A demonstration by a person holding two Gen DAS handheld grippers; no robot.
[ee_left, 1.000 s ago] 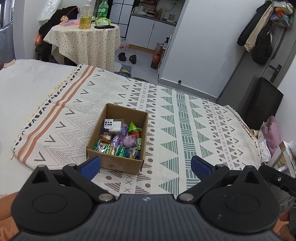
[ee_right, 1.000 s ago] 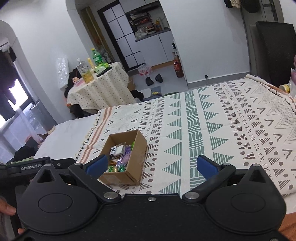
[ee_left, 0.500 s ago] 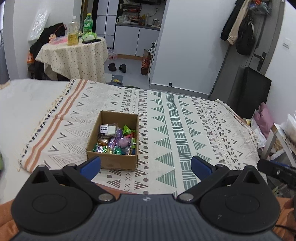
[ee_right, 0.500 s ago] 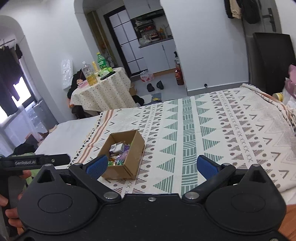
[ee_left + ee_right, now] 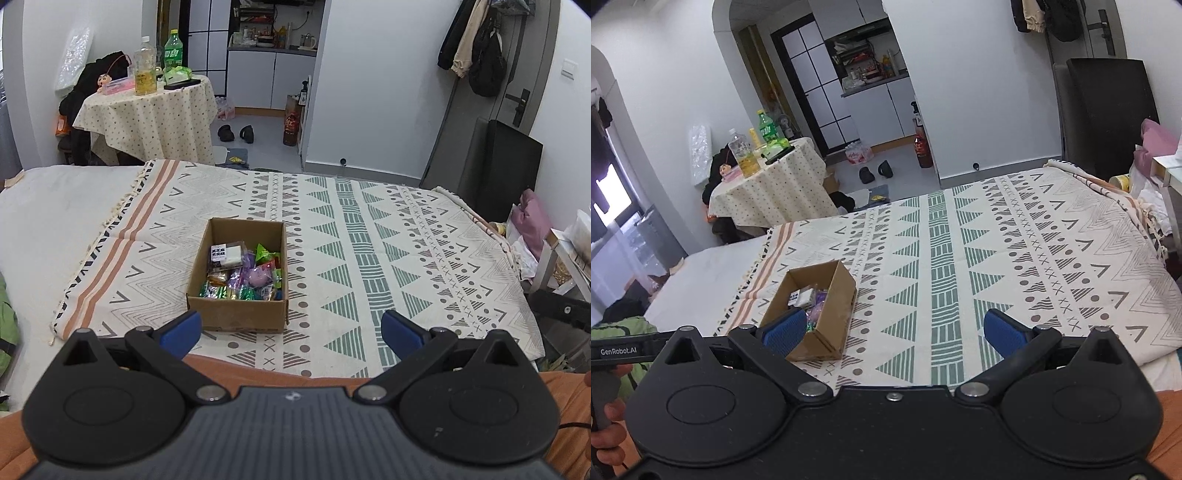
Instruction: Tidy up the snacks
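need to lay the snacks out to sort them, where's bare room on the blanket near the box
The patterned blanket lies bare right of the cardboard box, across the green triangle bands to its far edge. A narrower bare patch runs left of the box over the orange stripes. The box itself is crowded with wrapped snacks. Both the left gripper and right gripper are open, empty.

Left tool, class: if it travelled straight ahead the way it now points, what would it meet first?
Probably the patterned blanket just right of the cardboard box. The left tool is open and empty, and the box sits left of its centre line, so the left finger might clip it. Depth is uncertain.
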